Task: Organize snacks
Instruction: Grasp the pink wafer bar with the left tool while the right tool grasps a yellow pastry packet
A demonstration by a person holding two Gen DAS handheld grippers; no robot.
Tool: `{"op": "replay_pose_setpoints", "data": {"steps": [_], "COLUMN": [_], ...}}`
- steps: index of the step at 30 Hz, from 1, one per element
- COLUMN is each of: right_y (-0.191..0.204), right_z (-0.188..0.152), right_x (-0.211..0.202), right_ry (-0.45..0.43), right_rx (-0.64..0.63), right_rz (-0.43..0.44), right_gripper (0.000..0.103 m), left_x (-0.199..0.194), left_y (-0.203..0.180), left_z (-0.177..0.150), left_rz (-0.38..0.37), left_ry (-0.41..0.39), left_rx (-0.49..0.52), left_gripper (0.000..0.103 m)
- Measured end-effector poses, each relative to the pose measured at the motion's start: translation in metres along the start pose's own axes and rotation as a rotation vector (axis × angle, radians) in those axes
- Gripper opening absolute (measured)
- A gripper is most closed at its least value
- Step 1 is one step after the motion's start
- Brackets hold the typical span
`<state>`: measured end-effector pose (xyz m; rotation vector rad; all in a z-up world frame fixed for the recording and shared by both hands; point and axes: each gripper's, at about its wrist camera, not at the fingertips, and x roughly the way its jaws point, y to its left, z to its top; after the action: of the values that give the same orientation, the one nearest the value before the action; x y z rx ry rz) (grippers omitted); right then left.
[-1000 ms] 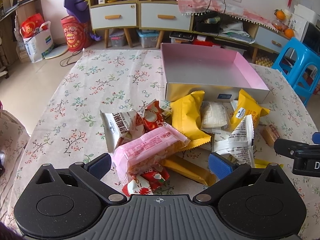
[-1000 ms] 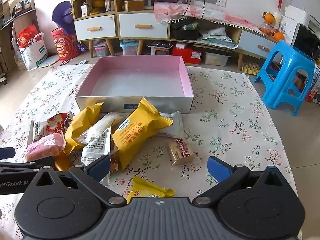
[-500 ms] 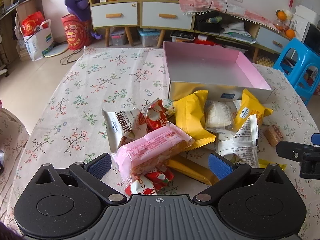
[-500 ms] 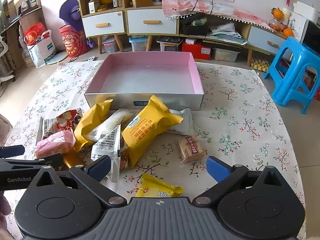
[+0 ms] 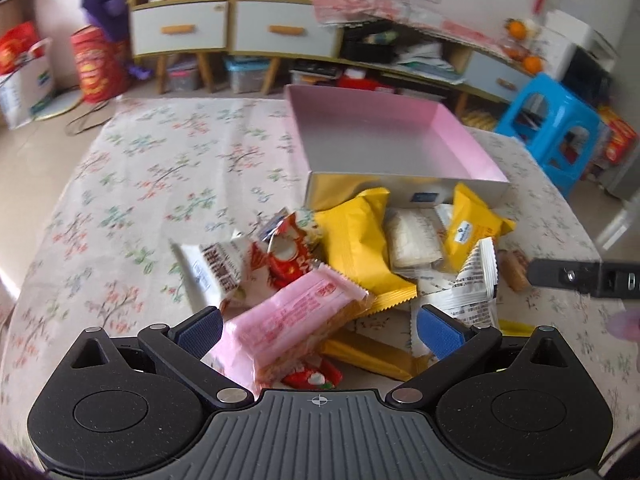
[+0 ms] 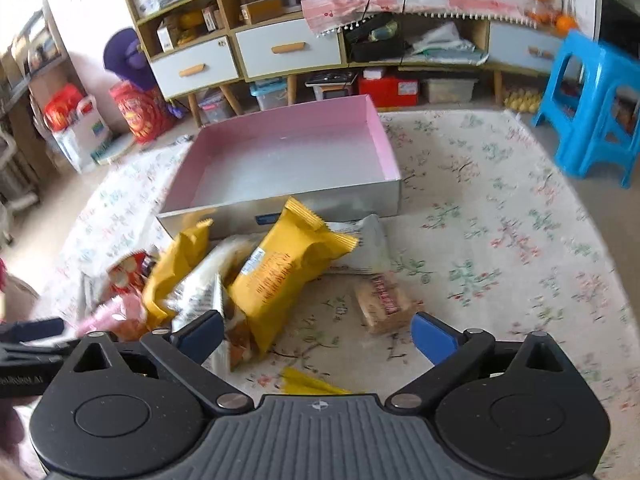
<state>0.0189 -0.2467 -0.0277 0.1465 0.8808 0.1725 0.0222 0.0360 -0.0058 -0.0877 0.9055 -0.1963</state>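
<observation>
A heap of snack packets lies on the floral tablecloth in front of an empty pink-lined box [image 5: 400, 136] [image 6: 288, 160]. My left gripper [image 5: 318, 330] is open, and the near end of a pink wafer packet [image 5: 296, 320] lies between its blue pads without being pressed. Yellow packets [image 5: 356, 240] and white ones [image 5: 412, 236] lie beyond it. My right gripper [image 6: 316, 338] is open with its jaws closing slightly. A large yellow packet [image 6: 280, 276] and a small brown snack [image 6: 384, 300] lie ahead of it, and a flat yellow packet [image 6: 308, 384] sits under its body.
The round table's tablecloth [image 6: 500, 248] spreads bare to the right, and also to the left [image 5: 140, 184]. A blue plastic stool [image 6: 592, 104] stands beyond the right edge. Cabinets with drawers [image 6: 276, 48] and storage bins line the back wall.
Both grippers moved forward over the heap. The right wrist rolled, so the box now looks tilted in its view. The pink packet sits deeper between the left pads.
</observation>
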Motion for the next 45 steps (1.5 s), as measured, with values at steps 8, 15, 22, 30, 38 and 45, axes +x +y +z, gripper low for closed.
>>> {"op": "replay_pose_setpoints", "data": {"steps": [8,15,22,30,38,45], "right_y": [-0.014,-0.019,-0.026,-0.008,-0.006,-0.006], "right_z": [0.009,0.018,0.017,0.017,0.016,0.016], "right_x": [0.025,0.050,0.067,0.076,0.078,0.075], "right_ry": [0.047,0.064,0.092,0.061,0.027,0.038], "right_rx": [0.160,0.226,0.307,0.213,0.175,0.196], "right_rz": [0.156,0.204,0.235,0.212,0.206,0.229], "right_gripper": [0.078,0.070,0.062,0.060,0.032,0.029], "left_x": [0.021,0.031,0.048,0.055,0.055,0.051], "left_y": [0.022,0.024,0.031,0.034,0.043,0.044], "left_z": [0.012,0.016,0.011,0.004,0.006,0.006], "left_rz": [-0.186,-0.278,-0.296,-0.239,-0.214,-0.204], "left_ry": [0.010,0.051,0.156,0.175,0.166,0.153], "left_rx": [0.091,0.177,0.190,0.156,0.081,0.069], "left_gripper": [0.098,0.079,0.078,0.053,0.031,0.030]}}
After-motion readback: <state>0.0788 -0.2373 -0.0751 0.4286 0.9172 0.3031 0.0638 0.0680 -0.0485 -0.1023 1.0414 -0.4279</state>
